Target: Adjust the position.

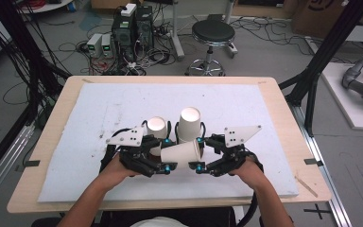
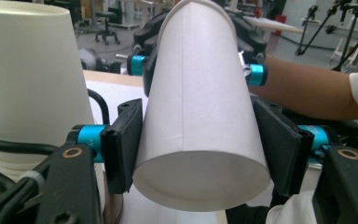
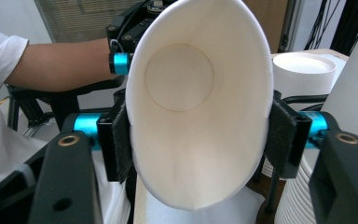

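paper cup [image 1: 182, 152] lay sideways above the counter [image 1: 264, 142], held between both tools, just in front of two upside-down cup stacks [image 1: 157, 126] [image 1: 189, 124]. step in hand looked like a handover or a pull-apart of nested cups; couldn't tell which from these frames.

left tool [image 1: 166, 155] was clamped on the base end: in the left gripper view its jaws pressed both sides of the cup [image 2: 200, 107] near the closed bottom, partly open to cup width. right tool [image 1: 199, 154] gripped the mouth end: in the right gripper view the rim [image 3: 198, 107] was squeezed into an oval between the jaws, inside bottom visible. so both tools were closed on the same cup, neither slack.

next move, as i judged it: one tool lets go while the other keeps hold, or both pull apart along the cup axis if a second cup is nested. right grip was already deforming the rim, so more squeeze risked a crease. left stack [image 2: 23, 79] sat close beside the left tool, so it needed clearance to avoid a knock.
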`<state>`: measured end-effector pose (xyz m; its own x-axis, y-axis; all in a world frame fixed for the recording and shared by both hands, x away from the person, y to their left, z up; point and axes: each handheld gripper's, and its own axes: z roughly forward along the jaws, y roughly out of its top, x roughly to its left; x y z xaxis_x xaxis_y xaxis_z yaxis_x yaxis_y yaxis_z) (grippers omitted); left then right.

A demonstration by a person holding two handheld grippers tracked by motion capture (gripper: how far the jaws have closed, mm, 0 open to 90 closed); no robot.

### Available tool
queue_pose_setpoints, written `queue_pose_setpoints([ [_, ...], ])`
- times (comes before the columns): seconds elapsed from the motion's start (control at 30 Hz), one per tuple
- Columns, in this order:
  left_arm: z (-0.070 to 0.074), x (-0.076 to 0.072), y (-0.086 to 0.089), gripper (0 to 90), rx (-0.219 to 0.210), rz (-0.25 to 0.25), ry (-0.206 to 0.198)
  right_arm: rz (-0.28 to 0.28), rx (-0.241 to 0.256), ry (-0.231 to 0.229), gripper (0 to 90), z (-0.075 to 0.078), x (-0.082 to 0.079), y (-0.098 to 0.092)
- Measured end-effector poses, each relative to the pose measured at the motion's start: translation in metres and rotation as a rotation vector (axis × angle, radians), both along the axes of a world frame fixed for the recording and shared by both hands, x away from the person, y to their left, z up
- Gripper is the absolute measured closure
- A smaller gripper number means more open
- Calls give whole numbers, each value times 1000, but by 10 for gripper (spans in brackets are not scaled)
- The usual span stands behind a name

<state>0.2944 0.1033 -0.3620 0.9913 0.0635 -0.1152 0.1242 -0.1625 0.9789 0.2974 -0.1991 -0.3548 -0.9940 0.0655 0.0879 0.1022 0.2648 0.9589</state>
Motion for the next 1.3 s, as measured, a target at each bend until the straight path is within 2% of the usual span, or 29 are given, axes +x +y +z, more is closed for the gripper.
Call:
queue_pose_setpoints([
  [0.1, 1, 0, 0, 298, 11, 25, 5, -1, -13, -5, 384, 1, 0, -1],
  [0.23, 0, 0, -1, 286, 22, 13, 13, -1, -28, -6, 386, 2, 0, -1],
  [0.3, -1, 0, -2, 354, 35, -9, 1, -2, -31, -10, 387, 2, 0, 0],
  [0.4, -2, 0, -2, 362, 40, -17, 5, 6, -31, -5, 384, 3, -1, 0],
  [0.53, 0, 0, -1, 364, 16, -19, 0, -10, 1, 27, 311, 3, 0, 0],
  [0.63, 1, 1, 2, 362, -7, -13, -4, -47, 25, 38, 198, 0, 0, 0],
  [0.67, 2, 1, 2, 362, -15, -7, -4, -51, 26, 52, 198, -1, 0, 0],
  [0.77, 2, 1, 4, 362, -31, -6, -3, -39, 30, 54, 201, -2, 0, 1],
  [0.8, 2, 1, 3, 362, -29, -8, -2, -35, 27, 50, 223, -2, 0, 2],
  [0.83, 2, 0, 2, 363, -27, -11, -1, -29, 28, 43, 297, -2, 0, 3],
  [1.1, -2, 0, -2, 363, 7, -12, 14, -4, 6, 25, 361, 2, 0, 2],
  [1.23, -1, 0, -3, 306, 18, 18, 16, -8, -8, 9, 371, 4, 0, 2],
  [1.3, -1, 0, -3, 294, 19, 17, 13, -6, -13, 13, 370, 4, 0, 2],
])
